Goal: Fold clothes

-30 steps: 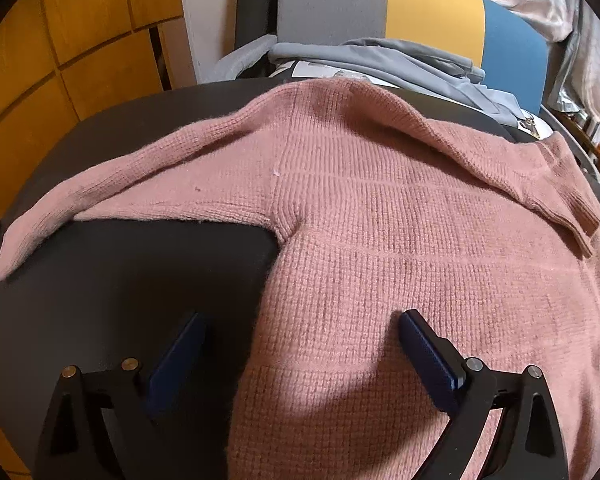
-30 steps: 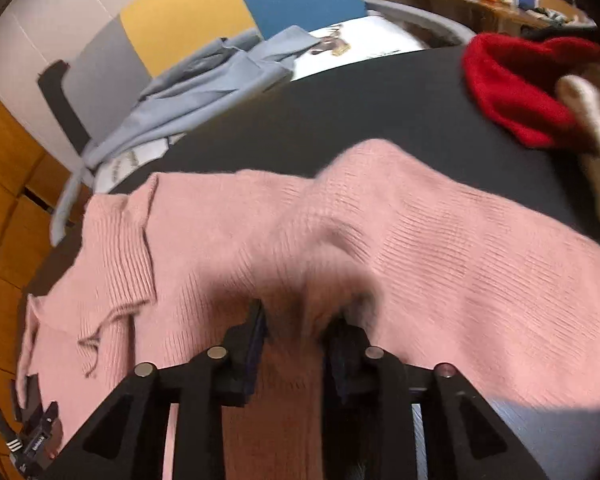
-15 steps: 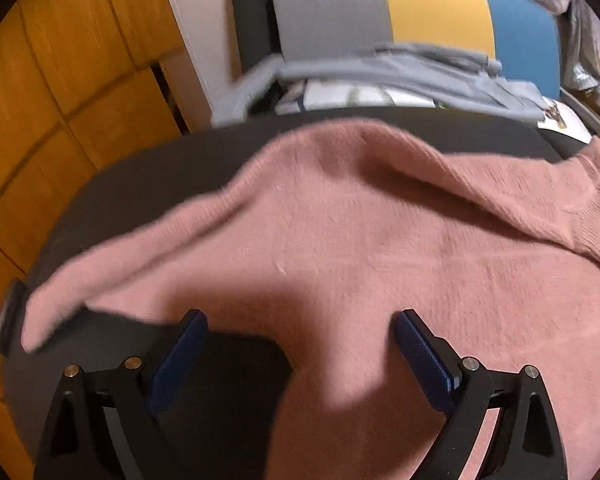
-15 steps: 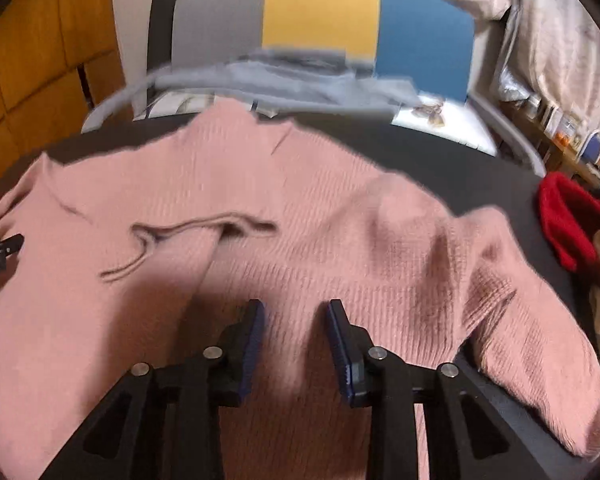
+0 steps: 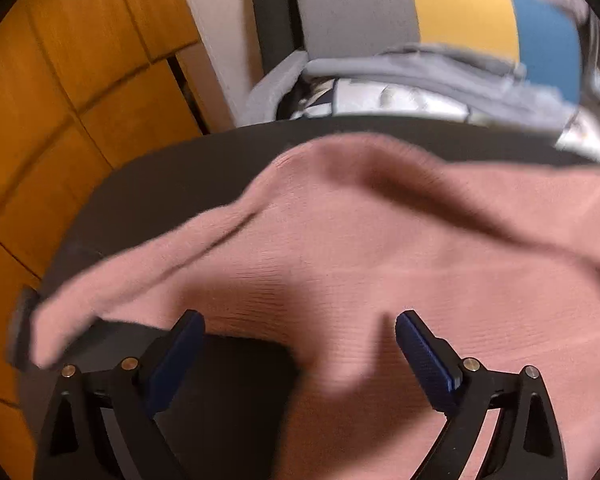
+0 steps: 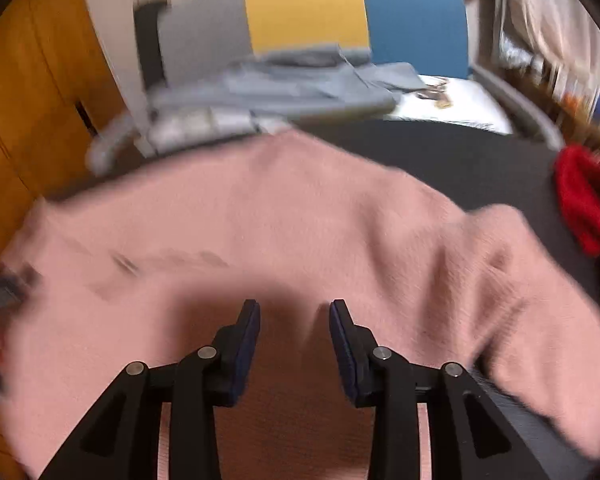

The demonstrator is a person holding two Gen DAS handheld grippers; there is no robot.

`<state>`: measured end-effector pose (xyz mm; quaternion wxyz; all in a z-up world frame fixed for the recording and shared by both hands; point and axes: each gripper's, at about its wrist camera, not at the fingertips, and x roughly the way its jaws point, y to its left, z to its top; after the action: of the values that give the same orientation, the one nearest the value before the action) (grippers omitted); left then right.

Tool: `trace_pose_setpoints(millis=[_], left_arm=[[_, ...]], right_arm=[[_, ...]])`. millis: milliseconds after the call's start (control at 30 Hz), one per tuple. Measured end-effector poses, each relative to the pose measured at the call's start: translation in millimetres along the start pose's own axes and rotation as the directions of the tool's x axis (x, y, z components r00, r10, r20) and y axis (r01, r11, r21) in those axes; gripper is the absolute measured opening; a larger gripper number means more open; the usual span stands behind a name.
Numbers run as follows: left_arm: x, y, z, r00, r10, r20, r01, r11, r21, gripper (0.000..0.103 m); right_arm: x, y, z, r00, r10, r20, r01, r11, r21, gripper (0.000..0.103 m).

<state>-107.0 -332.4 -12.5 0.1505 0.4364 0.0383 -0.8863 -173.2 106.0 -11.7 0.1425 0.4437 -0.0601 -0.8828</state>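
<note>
A pink knit sweater [image 5: 380, 260] lies spread on the round black table [image 5: 180, 168], its left sleeve [image 5: 120, 280] stretched toward the table's left edge. My left gripper [image 5: 299, 316] hovers wide open over the underarm, one finger above bare table, the other above the knit. In the right wrist view the sweater [image 6: 300, 220] fills the middle, with its right sleeve [image 6: 540, 300] bunched on the right. My right gripper [image 6: 295, 304] stands a little above the sweater's body with its jaws parted and nothing between them. Both views are motion-blurred.
A grey, yellow and blue chair [image 5: 360, 8] stands behind the table with a grey-blue garment [image 5: 440, 68] draped on its seat. A red garment [image 6: 584, 200] lies at the table's right edge. Orange wooden panels [image 5: 60, 80] line the left side.
The right gripper let go of the pinched sweater fold, parted its jaws and rolled level. The left gripper moved from over the sweater's body up toward the underarm and left sleeve, still open.
</note>
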Motion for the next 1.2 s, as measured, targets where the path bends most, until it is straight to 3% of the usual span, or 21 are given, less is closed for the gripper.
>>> trace_pose_setpoints(millis=[67,133,267,333,400,500,533,567,633,667,700,767,833,967,1067,1100,1133,1167,1200], left_arm=[[-14,-11,8,0.984,-0.176,0.011,0.176,0.98,-0.093,0.097],[-12,-36,24,0.958,-0.286,-0.023,0.282,0.953,-0.107,0.097],[10,-87,43,0.942,-0.315,-0.112,0.31,0.949,-0.063,0.097],[32,-105,49,0.919,-0.333,-0.209,0.32,0.943,-0.095,0.097],[37,-112,48,0.916,-0.326,-0.234,0.304,0.944,-0.128,0.097],[40,-122,50,0.911,-0.327,-0.251,0.301,0.944,-0.138,0.097],[38,-127,50,0.91,-0.329,-0.251,0.309,0.944,-0.117,0.079],[36,-132,51,0.912,-0.326,-0.25,0.313,0.945,-0.09,0.049],[36,-139,58,0.901,-0.334,-0.275,0.334,0.941,-0.048,0.026],[37,-139,63,0.883,-0.373,-0.286,0.37,0.927,-0.068,0.012],[39,-139,69,0.868,-0.401,-0.293,0.393,0.915,-0.088,0.009],[45,-138,83,0.859,-0.417,-0.298,0.399,0.909,-0.122,0.007],[51,-140,100,0.861,-0.418,-0.29,0.399,0.908,-0.124,0.006],[57,-145,133,0.883,-0.402,-0.243,0.381,0.915,-0.13,0.006],[72,-142,159,0.88,-0.444,-0.17,0.394,0.881,-0.261,0.007],[81,-140,166,0.88,-0.452,-0.149,0.391,0.866,-0.312,0.012],[91,-136,174,0.882,-0.451,-0.136,0.378,0.85,-0.368,0.028],[101,-132,179,0.888,-0.44,-0.135,0.354,0.84,-0.411,0.051],[109,-127,184,0.898,-0.419,-0.135,0.323,0.836,-0.444,0.059]], right_arm=[[-2,5,14,0.998,0.066,0.011,-0.066,0.998,0.021,0.037],[12,6,27,0.995,0.1,-0.029,-0.099,0.994,0.049,0.037],[46,5,45,0.986,0.128,-0.111,-0.116,0.987,0.107,0.037],[62,6,50,0.972,0.181,-0.15,-0.165,0.98,0.114,0.037],[75,9,50,0.957,0.208,-0.204,-0.19,0.976,0.104,0.036],[83,12,48,0.936,0.261,-0.238,-0.242,0.964,0.107,0.016],[85,12,49,0.923,0.287,-0.255,-0.265,0.957,0.117,0.01],[85,11,51,0.914,0.315,-0.257,-0.289,0.948,0.135,0.008],[85,5,59,0.885,0.39,-0.256,-0.346,0.917,0.198,0.007],[86,2,64,0.87,0.429,-0.244,-0.374,0.896,0.238,0.007],[86,-1,68,0.854,0.466,-0.23,-0.402,0.873,0.278,0.007],[88,-5,81,0.83,0.52,-0.2,-0.441,0.833,0.334,0.007],[90,-5,97,0.819,0.547,-0.172,-0.464,0.808,0.363,0.007],[103,-2,131,0.812,0.578,-0.085,-0.495,0.758,0.424,0.007],[122,-7,150,0.827,0.562,0.003,-0.493,0.722,0.485,0.007],[131,-9,155,0.838,0.545,0.029,-0.483,0.716,0.504,0.007],[138,-12,159,0.857,0.513,0.042,-0.459,0.724,0.516,0.01],[145,-15,162,0.882,0.468,0.045,-0.421,0.744,0.519,0.011],[151,-19,165,0.904,0.425,0.046,-0.385,0.762,0.521,0.019]])
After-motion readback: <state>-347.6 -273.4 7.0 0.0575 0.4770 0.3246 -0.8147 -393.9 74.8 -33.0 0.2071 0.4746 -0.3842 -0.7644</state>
